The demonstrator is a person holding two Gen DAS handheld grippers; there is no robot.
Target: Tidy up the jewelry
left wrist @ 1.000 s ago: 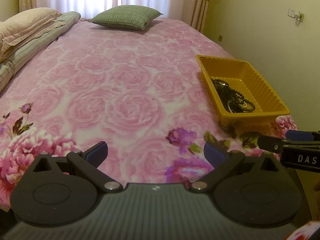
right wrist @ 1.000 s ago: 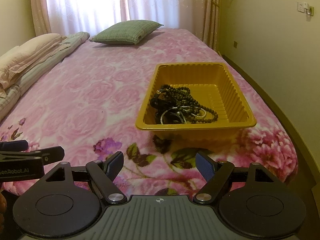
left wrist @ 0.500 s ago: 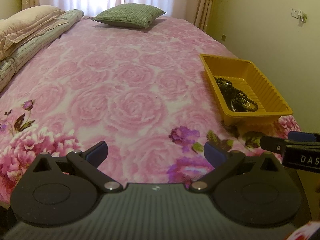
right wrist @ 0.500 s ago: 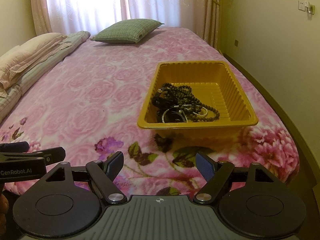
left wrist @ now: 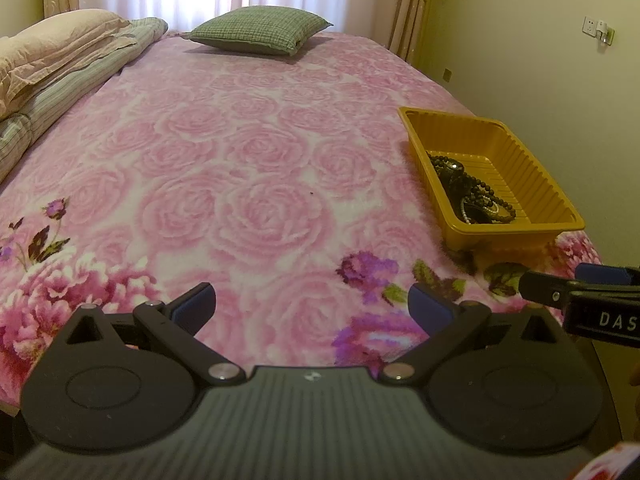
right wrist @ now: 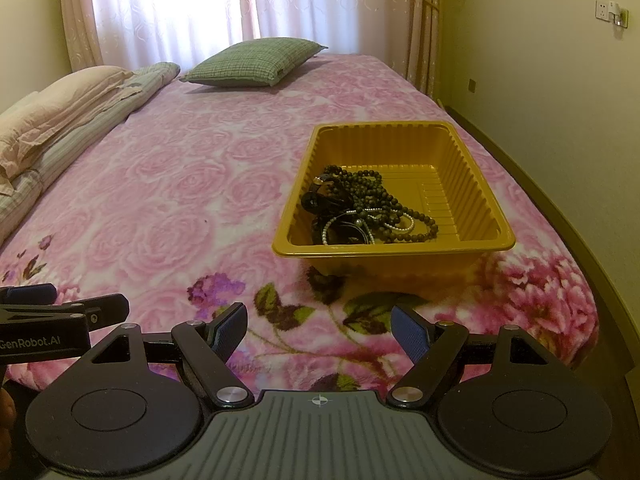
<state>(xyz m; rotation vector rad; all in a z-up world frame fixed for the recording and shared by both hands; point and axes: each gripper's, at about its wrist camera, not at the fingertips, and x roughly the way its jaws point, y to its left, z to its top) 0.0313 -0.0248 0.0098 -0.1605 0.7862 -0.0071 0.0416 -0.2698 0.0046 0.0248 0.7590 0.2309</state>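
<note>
The bed (right wrist: 168, 184) is carrying a yellow tray (right wrist: 472, 160) holding tangled jewelry (right wrist: 360, 208), lying straight ahead of the right hand-held gripper (right wrist: 318, 328), the nearer one. The left hand-held gripper (left wrist: 312, 308) is sitting off to the tray's left. Both are gaping wide, holding nothing.

Bed covered by pink rose-print blanket (right wrist: 168, 200), darker purple and magenta flowers with green leaves along near edge. Green checked cushion (right wrist: 256, 62) lies at far end, near window. Folded striped quilt (left wrist: 76, 80) along left side, peach pillow (left wrist: 60, 36) stacked on top. Sheer white curtains (right wrist: 180, 4) backlit, beige drapes at each side. Yellow-green wall on right carries a white wall socket (right wrist: 604, 10) with a plug in it.
</note>
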